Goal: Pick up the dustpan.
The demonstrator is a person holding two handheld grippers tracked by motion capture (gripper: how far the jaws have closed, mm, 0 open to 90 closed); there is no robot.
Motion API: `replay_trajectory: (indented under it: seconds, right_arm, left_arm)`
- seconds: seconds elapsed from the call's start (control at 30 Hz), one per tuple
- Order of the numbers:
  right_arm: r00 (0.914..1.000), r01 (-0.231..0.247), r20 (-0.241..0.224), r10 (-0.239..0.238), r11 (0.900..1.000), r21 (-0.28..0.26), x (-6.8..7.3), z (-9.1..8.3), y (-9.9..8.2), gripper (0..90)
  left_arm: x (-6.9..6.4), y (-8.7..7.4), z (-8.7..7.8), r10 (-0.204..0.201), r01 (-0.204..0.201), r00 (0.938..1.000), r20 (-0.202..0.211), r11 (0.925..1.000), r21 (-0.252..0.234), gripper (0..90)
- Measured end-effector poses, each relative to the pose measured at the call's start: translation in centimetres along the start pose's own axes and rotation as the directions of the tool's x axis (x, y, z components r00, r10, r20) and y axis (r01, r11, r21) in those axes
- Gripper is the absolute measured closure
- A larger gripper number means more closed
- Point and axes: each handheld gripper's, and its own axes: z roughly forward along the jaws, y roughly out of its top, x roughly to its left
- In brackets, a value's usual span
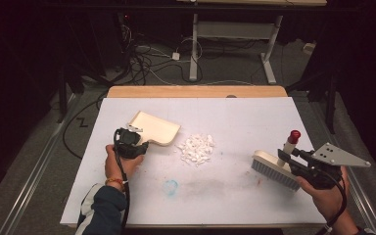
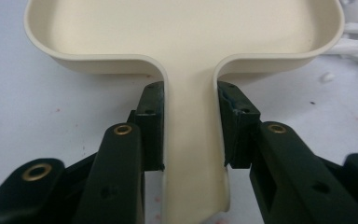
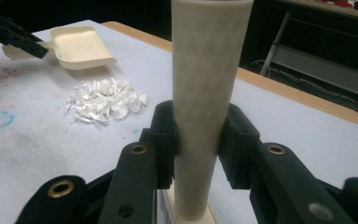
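Observation:
A cream dustpan (image 1: 155,128) lies tilted on the white table, left of centre. My left gripper (image 1: 138,143) is shut on its flat handle (image 2: 191,140), with a pad pressing each side. A pile of white paper scraps (image 1: 196,148) lies just right of the pan's mouth. At the right, my right gripper (image 1: 288,157) is shut on the upright cream handle (image 3: 209,70) of a brush (image 1: 273,167), which has a red cap on top and grey bristles resting on the table. In the right gripper view, the dustpan (image 3: 79,44) and scraps (image 3: 105,100) lie farther off to the left.
A white sheet (image 1: 235,117) covers the table, with a wooden edge (image 1: 196,91) showing at the far side. A blue smudge (image 1: 171,187) marks the sheet near the front. Beyond the table are floor cables (image 1: 147,63) and another table's legs (image 1: 194,49).

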Motion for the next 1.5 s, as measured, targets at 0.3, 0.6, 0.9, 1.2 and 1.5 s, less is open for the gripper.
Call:
replay_trajectory:
  seconds: [0.3, 0.6, 0.9, 1.2, 1.5]
  right_arm:
    - [1.0000, 0.009, -0.002, -0.009, 1.0000, 0.002, 0.2, 0.1, 0.1, 70.0]
    - [0.9997, 0.023, -0.007, -0.023, 0.9997, 0.002, 0.2, 0.3, 0.2, 70.1]
    - [1.0000, 0.007, -0.004, -0.007, 1.0000, -0.007, -0.1, 1.1, 0.3, 70.1]
    - [0.9997, 0.023, -0.012, -0.023, 0.9997, -0.009, 0.5, 2.3, 0.8, 70.1]
    - [0.9977, 0.001, -0.068, -0.004, 0.9991, -0.043, 0.5, 5.1, 1.7, 70.1]
  left_arm:
    - [-1.3, -1.8, -4.4, 0.084, -0.083, 0.9956, 0.042, 0.9962, -0.028, 63.7]
    - [-3.7, -5.1, -7.0, 0.161, -0.161, 0.9794, 0.122, 0.9870, -0.011, 63.7]
    - [-4.9, -7.8, -7.0, 0.176, -0.190, 0.9642, 0.198, 0.9804, 0.053, 63.7]
    - [-4.4, -9.4, -6.4, 0.145, -0.172, 0.9600, 0.239, 0.9807, 0.093, 63.6]
    - [-4.9, -9.0, -5.7, 0.183, -0.214, 0.9574, 0.224, 0.9691, 0.123, 63.6]
